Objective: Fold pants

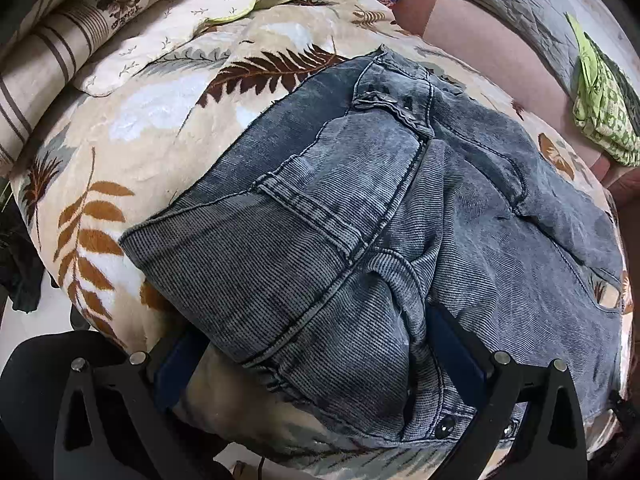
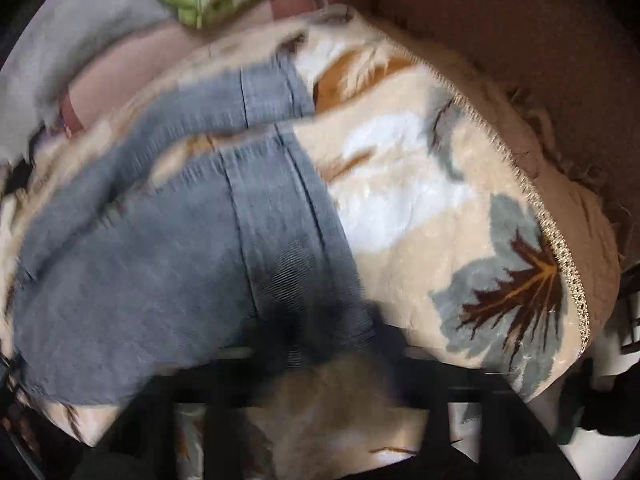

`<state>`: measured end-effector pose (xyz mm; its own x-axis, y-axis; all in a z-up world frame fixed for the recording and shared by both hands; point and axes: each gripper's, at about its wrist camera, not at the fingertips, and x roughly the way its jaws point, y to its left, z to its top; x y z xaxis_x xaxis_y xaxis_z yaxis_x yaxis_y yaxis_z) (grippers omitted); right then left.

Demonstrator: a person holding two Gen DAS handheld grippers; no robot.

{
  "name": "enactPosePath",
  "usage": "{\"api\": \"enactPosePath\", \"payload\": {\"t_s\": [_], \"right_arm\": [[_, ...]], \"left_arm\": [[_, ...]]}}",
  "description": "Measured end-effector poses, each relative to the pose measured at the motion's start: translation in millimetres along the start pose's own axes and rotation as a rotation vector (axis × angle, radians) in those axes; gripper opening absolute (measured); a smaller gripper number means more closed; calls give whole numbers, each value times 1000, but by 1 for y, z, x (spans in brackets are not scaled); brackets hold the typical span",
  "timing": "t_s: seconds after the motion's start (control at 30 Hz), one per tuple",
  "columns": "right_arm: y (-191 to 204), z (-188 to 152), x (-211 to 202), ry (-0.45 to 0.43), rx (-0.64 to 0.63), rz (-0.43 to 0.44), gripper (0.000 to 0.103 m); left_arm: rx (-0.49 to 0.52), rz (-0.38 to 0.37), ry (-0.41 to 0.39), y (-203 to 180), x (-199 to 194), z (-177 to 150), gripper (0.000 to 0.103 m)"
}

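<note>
A cream fleece blanket with leaf print (image 1: 132,120) covers the bed; the faded grey-blue denim pants (image 1: 360,216) lie on it. The left claw (image 1: 320,344) is spread wide around the waistband; the right claw's (image 2: 320,360) state is blurred, cannot tell

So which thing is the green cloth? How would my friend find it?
Start at the big leaf-print blanket with the jeans lying on it. Look past the jeans to the pink cushion behind. The green cloth is crumpled there, the only bright lime, patterned thing; everything near it is grey, pink or beige.
</note>
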<state>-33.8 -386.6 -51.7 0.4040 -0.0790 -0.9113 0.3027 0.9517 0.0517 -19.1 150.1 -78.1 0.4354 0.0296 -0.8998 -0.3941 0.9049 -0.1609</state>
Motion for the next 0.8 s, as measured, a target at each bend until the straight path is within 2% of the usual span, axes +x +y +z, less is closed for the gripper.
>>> {"api": "enactPosePath", "payload": {"t_s": [0.03,0.1,0.2,0.27,0.3,0.37,0.43,0.53,0.63,0.73,0.77,0.8], "right_arm": [[6,-1,-3,0,-48,-27,29],[17,-5,-13,-12,-137,-92,29],[13,-10,-12,24,-170,-134,37],[4,-6,-10,36,-150,-144,72],[1,-1,-15,19,-134,-154,75],[-5,14,-27,-32,-92,-105,78],[-9,39,-34,-81,-34,-1,81],[-4,88,-21,-104,21,113,81],[-1,133,12,-57,76,174,81],[-1,162,49,-20,111,145,81],[-2,168,59,1,128,130,81],[-2,170,71,27,143,130,81]], "left_arm": [[-2,-6,9,1,-1,1,103],[-18,-28,12,6,-9,4,103],[-38,-28,-79,9,-34,13,103],[-19,-36,-121,7,-46,26,103],[-10,-39,-130,5,-48,33,103],[2,-30,-134,2,-44,53,103],[-8,-34,-148,-1,-35,78,103],[-51,-56,-90,-8,-5,119,103],[-49,-42,-29,-19,25,147,103],[-20,-43,16,-34,47,158,102],[1,-57,42,-41,55,159,99],[14,-63,59,-46,60,160,81]]}}
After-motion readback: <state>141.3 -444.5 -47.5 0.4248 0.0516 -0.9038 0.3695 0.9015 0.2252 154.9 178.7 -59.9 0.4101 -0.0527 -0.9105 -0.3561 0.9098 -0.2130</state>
